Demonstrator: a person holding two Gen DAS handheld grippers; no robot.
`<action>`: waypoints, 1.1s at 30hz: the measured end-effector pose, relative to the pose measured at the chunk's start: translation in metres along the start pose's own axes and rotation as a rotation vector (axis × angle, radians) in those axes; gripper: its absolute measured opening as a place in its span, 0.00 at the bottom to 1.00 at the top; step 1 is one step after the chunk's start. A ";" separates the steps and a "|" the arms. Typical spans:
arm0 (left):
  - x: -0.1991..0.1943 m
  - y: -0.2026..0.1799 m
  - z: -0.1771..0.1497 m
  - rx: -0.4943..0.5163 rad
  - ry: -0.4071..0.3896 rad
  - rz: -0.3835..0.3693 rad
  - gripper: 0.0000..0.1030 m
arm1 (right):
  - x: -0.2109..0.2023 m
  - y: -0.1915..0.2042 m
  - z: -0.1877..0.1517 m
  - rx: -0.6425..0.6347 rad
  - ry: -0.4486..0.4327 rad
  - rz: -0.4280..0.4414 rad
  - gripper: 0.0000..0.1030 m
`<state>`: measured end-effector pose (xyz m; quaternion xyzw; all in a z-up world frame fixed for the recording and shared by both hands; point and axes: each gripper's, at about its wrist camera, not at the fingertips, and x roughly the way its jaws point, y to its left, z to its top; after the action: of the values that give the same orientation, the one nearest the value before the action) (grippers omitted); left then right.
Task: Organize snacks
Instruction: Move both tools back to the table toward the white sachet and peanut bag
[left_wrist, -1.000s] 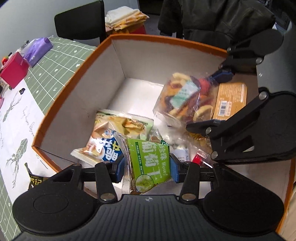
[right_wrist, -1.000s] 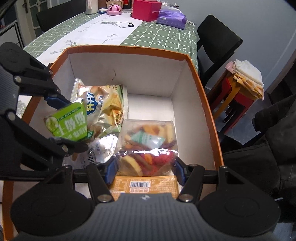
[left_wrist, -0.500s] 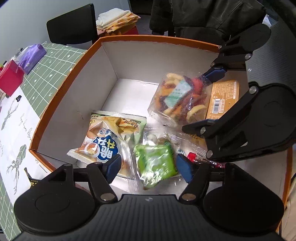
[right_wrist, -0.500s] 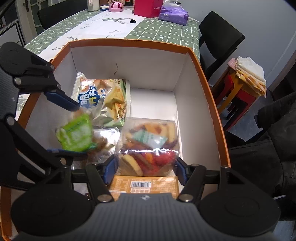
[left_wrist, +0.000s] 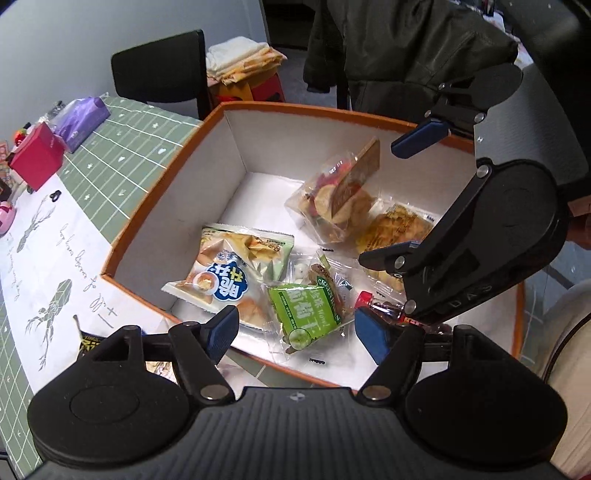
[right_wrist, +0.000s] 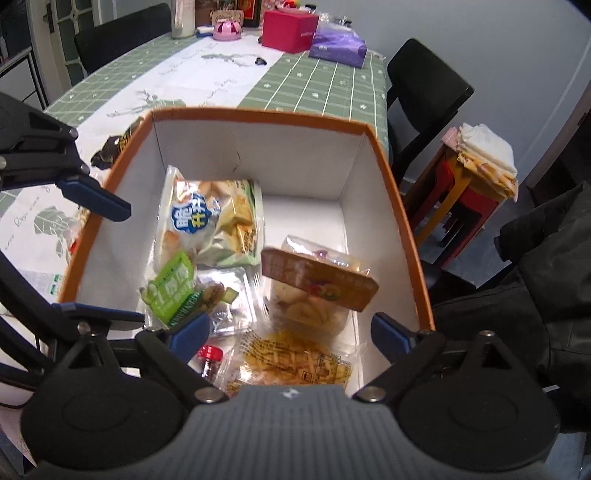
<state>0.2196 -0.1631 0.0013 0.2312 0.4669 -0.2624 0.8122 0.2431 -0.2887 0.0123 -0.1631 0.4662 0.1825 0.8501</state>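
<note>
Where the left hand-held gripper (left_wrist: 295, 334) crosses the bottom of its frame, its body hides the near wall of the orange-rimmed box (left_wrist: 155, 195) on the tabletop (left_wrist: 110, 162). Small clear wrappers mid-box are crumpled together; their count is hard to make out. A red-capped item (right_wrist: 210, 354) is half covered by the right hand-held gripper (right_wrist: 291, 334).

Green packet (left_wrist: 306, 314): lying flat, long axis running toward the frame's lower edge, printed face up. Chip bag (left_wrist: 236, 269): flat, long axis lower left to upper right. Clear bag of dried fruit (right_wrist: 314, 295): tipped, its brown card header (right_wrist: 321, 277) raised and slanting.

Count: one green packet, one chip bag, one fruit bag, one yellow noodle-like packet (right_wrist: 295, 362), all inside the box.

Both hand-held grippers have just been opening; jaws now wide, nothing gripped, packets below them.
</note>
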 end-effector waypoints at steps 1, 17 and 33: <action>-0.006 0.000 -0.001 -0.006 -0.012 0.001 0.82 | -0.005 0.002 0.001 0.003 -0.012 -0.002 0.89; -0.084 0.024 -0.050 -0.227 -0.110 0.078 0.82 | -0.063 0.050 -0.004 0.070 -0.204 -0.013 0.90; -0.119 0.029 -0.152 -0.169 -0.173 0.098 0.82 | -0.076 0.139 -0.038 0.235 -0.393 0.245 0.54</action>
<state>0.0900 -0.0219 0.0401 0.1610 0.4038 -0.2009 0.8779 0.1131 -0.1954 0.0426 0.0331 0.3263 0.2568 0.9091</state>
